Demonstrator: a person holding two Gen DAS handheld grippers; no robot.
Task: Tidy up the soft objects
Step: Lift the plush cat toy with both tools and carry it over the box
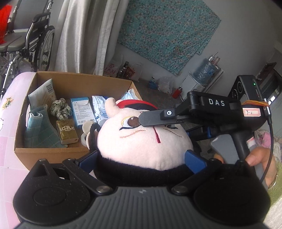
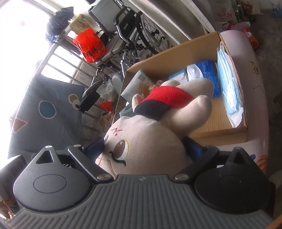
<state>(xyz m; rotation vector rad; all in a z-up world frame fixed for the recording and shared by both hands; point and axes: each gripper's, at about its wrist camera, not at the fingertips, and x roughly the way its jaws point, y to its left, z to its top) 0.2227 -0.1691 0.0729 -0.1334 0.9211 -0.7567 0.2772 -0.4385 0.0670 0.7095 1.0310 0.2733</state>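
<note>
Room: a bedroom with a grey curtain (image 1: 79, 35), a wheelchair (image 1: 38, 44) and a pink bed sheet (image 1: 10, 123).
Box: the open brown cardboard box (image 1: 52, 153) already holds a scrunchie and small packs.
Toy: the soft pale plush doll with a red top (image 1: 141, 141) hangs just above the box, not yet inside.
Left gripper (image 1: 141, 158): partly closed, squeezing the doll's head.
Right gripper (image 2: 146, 148): partly closed, squeezing its face.

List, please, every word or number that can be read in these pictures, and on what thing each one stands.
"DAS": on the right gripper arm.
"LO...E": on the gold packet in the cardboard box; middle characters too blurred.
Handwritten tag on that gripper: unclear.
Blue-white box, red bag, white bag: print unreadable.
</note>
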